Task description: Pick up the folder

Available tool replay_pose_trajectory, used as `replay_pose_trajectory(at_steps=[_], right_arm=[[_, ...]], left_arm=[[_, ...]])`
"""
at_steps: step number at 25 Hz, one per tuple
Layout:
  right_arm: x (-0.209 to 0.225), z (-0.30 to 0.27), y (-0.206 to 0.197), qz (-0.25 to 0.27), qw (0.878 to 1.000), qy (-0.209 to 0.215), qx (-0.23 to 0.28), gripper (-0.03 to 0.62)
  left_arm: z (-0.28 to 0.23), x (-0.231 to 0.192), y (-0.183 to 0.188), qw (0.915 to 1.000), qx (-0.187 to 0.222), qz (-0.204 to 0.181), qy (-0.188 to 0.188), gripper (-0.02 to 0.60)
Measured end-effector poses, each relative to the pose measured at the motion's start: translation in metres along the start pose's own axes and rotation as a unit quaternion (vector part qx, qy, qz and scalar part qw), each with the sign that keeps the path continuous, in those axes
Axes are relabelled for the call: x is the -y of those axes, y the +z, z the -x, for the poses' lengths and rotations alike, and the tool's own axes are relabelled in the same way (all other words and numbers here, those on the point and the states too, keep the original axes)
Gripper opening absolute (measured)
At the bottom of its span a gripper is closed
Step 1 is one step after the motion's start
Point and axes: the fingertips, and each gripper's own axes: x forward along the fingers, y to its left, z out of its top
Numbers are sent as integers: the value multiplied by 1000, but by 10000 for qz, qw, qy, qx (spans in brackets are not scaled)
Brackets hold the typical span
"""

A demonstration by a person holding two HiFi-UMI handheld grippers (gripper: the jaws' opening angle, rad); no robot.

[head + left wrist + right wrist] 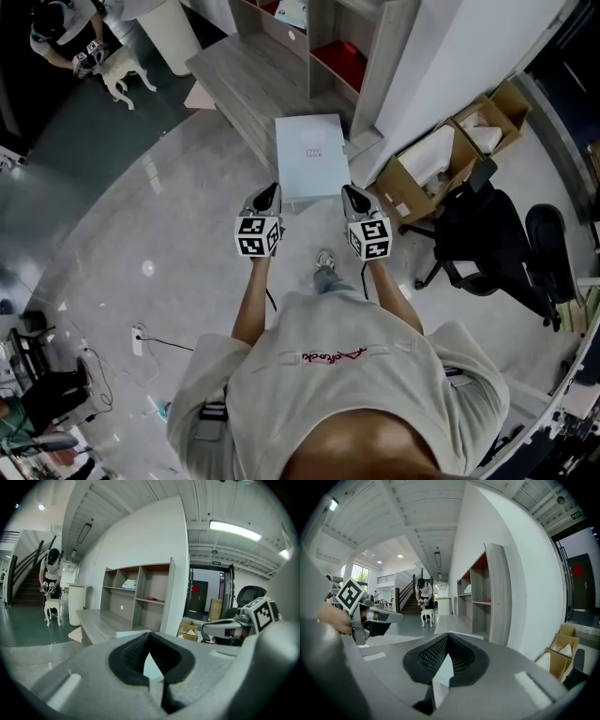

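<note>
Both arms stretched forward side by side, left gripper (270, 195) and right gripper (354, 199) tilted slightly down, each with jaws clamped on a near corner of the white folder (311, 155), held flat between them, just before the desk (246, 86).

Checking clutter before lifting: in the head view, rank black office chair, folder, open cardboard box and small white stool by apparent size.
1. black office chair
2. folder and open cardboard box look alike; the folder is nearer the camera, so unranked
3. small white stool

- I see a white flat rectangular folder (311, 155) with a small pink mark.
- Grey wood-grain counter (234, 82).
- Black-and-white square-patterned marker cube (258, 234).
- Red-lined shelf compartment (341, 60).
</note>
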Motion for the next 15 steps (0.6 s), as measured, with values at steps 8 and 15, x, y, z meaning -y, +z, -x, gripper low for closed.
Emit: replay_pose_trajectory(at_steps=[8, 15], right_arm=[[46, -55, 27, 3, 10000, 73, 10, 6], [72, -97, 31, -10, 9997, 219, -67, 6]], left_arm=[[-64, -19, 34, 10000, 15, -11, 71, -2], [-110, -32, 43, 9999, -41, 21, 122, -2]])
